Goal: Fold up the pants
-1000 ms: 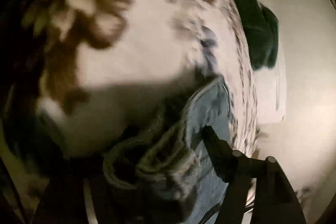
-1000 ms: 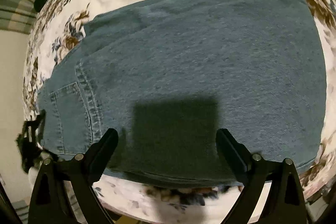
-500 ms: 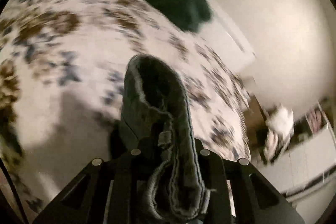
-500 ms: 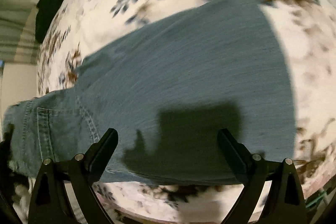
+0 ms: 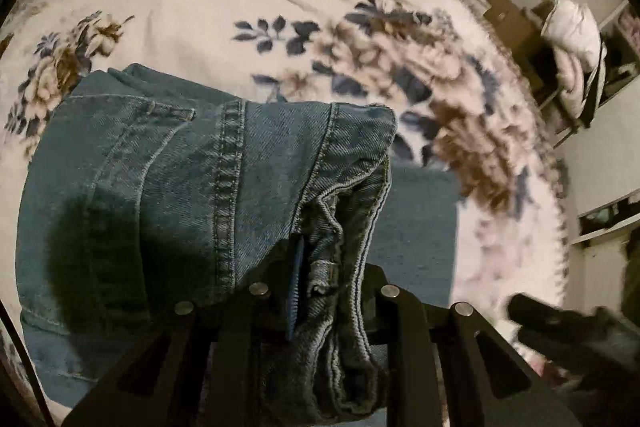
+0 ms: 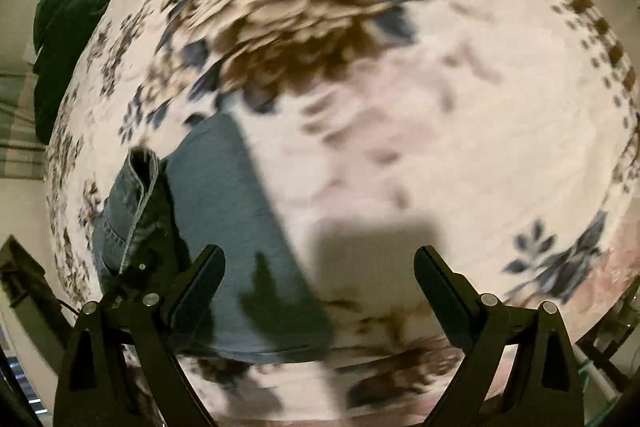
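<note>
Blue denim pants (image 5: 160,179) lie on a floral bedspread (image 5: 240,7). My left gripper (image 5: 326,279) is shut on the pants' waistband and holds it folded over the lower layer of denim (image 5: 420,227). In the right wrist view the pants (image 6: 236,227) lie at the lower left with the raised waistband (image 6: 136,195) held at their left edge. My right gripper (image 6: 320,267) is open and empty, above the bedspread (image 6: 440,147) just right of the pants. It shows blurred at the lower right of the left wrist view (image 5: 560,319).
A dark green garment (image 6: 68,39) lies at the far left edge of the bed. A shelf unit with a white bundle (image 5: 572,39) stands beyond the bed's right side. The bed's near edge (image 6: 400,367) runs below my right gripper.
My left gripper has carried the waistband across and over the rest of the pants. My right gripper has swung right, off the pants, staying open.
</note>
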Motion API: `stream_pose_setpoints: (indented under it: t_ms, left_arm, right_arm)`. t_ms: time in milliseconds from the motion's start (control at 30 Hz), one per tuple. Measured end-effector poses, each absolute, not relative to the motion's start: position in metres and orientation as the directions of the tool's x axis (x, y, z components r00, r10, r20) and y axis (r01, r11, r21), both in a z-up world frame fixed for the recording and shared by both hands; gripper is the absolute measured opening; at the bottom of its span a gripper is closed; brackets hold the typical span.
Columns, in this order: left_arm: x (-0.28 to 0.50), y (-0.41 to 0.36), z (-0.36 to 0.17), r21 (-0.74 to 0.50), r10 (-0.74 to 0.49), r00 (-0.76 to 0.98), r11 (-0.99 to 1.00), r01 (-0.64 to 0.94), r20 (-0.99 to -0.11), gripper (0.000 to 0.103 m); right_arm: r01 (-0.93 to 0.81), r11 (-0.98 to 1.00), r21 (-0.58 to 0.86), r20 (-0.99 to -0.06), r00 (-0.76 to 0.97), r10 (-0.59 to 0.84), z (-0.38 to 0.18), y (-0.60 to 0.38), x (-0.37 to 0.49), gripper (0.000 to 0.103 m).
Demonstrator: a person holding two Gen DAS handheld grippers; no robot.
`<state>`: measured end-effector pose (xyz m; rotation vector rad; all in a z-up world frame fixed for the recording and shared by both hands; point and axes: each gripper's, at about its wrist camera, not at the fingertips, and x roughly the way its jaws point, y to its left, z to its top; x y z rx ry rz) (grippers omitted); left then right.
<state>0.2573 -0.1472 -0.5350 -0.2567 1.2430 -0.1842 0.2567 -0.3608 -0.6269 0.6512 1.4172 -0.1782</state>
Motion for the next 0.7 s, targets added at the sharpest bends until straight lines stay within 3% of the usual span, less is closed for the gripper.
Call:
stream_pose_setpoints:
  t_ms: [133, 200, 233, 267, 300, 367, 467, 700]
  left_arm:
    - [0.257, -0.150, -0.534, -0.281, -0.260, 0.286, 0.959, -0.033, -0.922, 0.024]
    - [0.268, -0.152, -0.536, -0.308, -0.286, 0.239, 0.949, -0.061, -0.928, 0.047]
    - [0.266, -0.152, -0.530, -0.335, -0.314, 0.217, 0.940, -0.071, -0.925, 0.051]
    - [0.263, -0.152, -0.519, -0.351, -0.328, 0.218, 0.934, -0.072, -0.919, 0.063]
    - [0.259, -0.151, -0.505, -0.350, -0.328, 0.234, 0.935, -0.059, -0.915, 0.085]
    - [0.254, -0.144, -0.480, -0.349, -0.328, 0.259, 0.936, -0.041, -0.909, 0.099]
    - [0.251, -0.116, -0.453, -0.310, -0.280, 0.278, 0.948, -0.071, -0.919, 0.099]
    - [0.256, -0.005, -0.471, 0.047, 0.103, 0.244, 0.973, -0.225, -0.964, 0.099]
  right_arm:
    - [0.493, 0.815, 0.304, -0.953, 0.160, 0.258, -0.631, -0.385, 0.250, 0.098]
    - [0.491, 0.815, 0.308, -0.951, 0.156, 0.265, -0.631, -0.389, 0.248, 0.098]
    - [0.487, 0.814, 0.315, -0.949, 0.157, 0.273, -0.630, -0.390, 0.247, 0.098]
    - [0.478, 0.814, 0.331, -0.944, 0.162, 0.288, -0.627, -0.391, 0.246, 0.098]
    - [0.468, 0.813, 0.346, -0.938, 0.169, 0.302, -0.624, -0.390, 0.245, 0.098]
    - [0.441, 0.805, 0.397, -0.918, 0.190, 0.349, -0.616, -0.385, 0.250, 0.098]
    - [0.358, 0.784, 0.507, -0.862, 0.210, 0.462, -0.606, -0.365, 0.267, 0.098]
    - [0.196, 0.756, 0.624, -0.780, 0.103, 0.617, -0.639, -0.280, 0.320, 0.098]
